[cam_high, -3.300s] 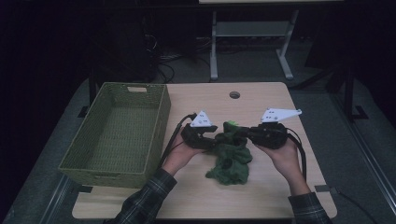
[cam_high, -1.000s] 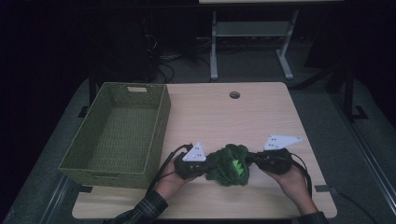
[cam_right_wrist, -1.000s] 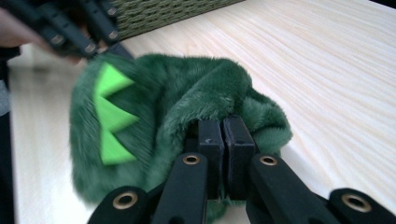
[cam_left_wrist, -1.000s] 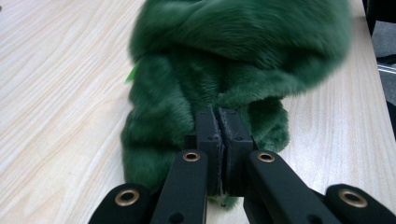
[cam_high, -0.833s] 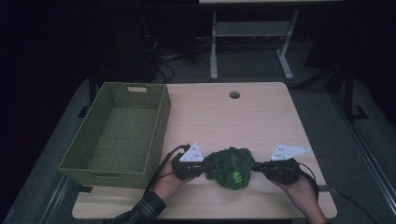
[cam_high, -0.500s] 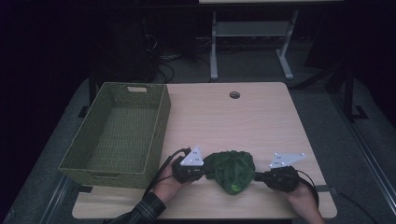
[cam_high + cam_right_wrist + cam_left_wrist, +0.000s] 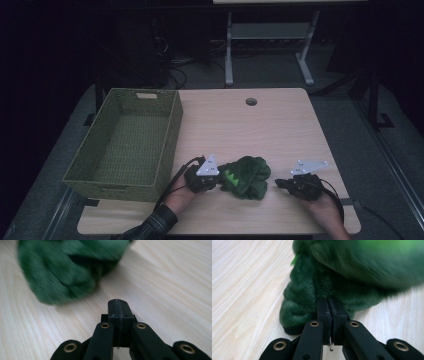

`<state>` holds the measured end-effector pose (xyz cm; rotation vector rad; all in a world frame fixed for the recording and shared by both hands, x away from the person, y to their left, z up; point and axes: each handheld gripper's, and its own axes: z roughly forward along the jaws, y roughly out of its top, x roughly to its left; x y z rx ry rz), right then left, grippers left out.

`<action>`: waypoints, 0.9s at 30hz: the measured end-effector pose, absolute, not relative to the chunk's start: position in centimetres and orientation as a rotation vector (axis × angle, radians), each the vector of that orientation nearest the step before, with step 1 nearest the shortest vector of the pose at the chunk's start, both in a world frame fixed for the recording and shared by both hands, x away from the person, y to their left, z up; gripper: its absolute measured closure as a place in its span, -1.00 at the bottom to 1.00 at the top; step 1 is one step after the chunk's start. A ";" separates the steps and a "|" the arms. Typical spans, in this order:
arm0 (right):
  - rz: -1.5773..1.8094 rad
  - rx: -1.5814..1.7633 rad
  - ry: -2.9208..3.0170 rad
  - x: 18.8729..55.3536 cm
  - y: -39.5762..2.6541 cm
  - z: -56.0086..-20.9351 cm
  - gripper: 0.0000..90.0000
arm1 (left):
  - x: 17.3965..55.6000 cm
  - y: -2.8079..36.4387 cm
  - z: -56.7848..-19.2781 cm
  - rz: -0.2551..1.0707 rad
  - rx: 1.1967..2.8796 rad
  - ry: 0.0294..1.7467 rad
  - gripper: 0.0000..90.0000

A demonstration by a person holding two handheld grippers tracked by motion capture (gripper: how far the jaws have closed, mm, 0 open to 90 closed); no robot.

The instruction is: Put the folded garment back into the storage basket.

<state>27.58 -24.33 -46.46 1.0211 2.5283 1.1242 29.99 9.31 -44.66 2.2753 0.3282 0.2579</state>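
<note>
A dark green plush cloth [image 7: 246, 176] with bright green zigzag trim lies bunched on the wooden table [image 7: 240, 125] near its front edge. My left gripper [image 7: 219, 180] is at the cloth's left side. In the left gripper view it [image 7: 328, 305] is shut, with the plush cloth [image 7: 332, 282] creased into its tips. My right gripper [image 7: 278, 183] rests to the right of the cloth, a short gap away. The right gripper view shows it [image 7: 118, 305] shut with nothing between its jaws, and the blurred cloth [image 7: 57, 277] lies ahead on the bare wood.
An empty woven green basket [image 7: 176, 125] stands on the left half of the table. A round cable hole [image 7: 251, 101] sits near the far edge. A metal stand [image 7: 270, 35] and cables are on the dark floor beyond.
Both hands came toward the front edge with the cloth. The right gripper then let go of it and drew off to the right, while the left stayed at the cloth.
</note>
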 end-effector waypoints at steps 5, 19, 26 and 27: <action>1.217 1.017 2.481 27.8 -24.4 -45.4 0.88 | 29.7 9.3 -44.5 0.260 2.271 0.302 0.94; 1.546 0.930 2.462 29.7 -21.9 -41.1 0.44 | 29.3 9.2 -44.2 0.263 2.257 0.279 0.94; 1.395 0.895 2.534 28.9 -21.7 -41.8 0.93 | 28.8 9.3 -44.1 0.256 2.245 0.261 0.94; 1.390 0.883 2.538 28.4 -21.9 -41.7 0.94 | 28.7 9.4 -44.1 0.251 2.247 0.258 0.94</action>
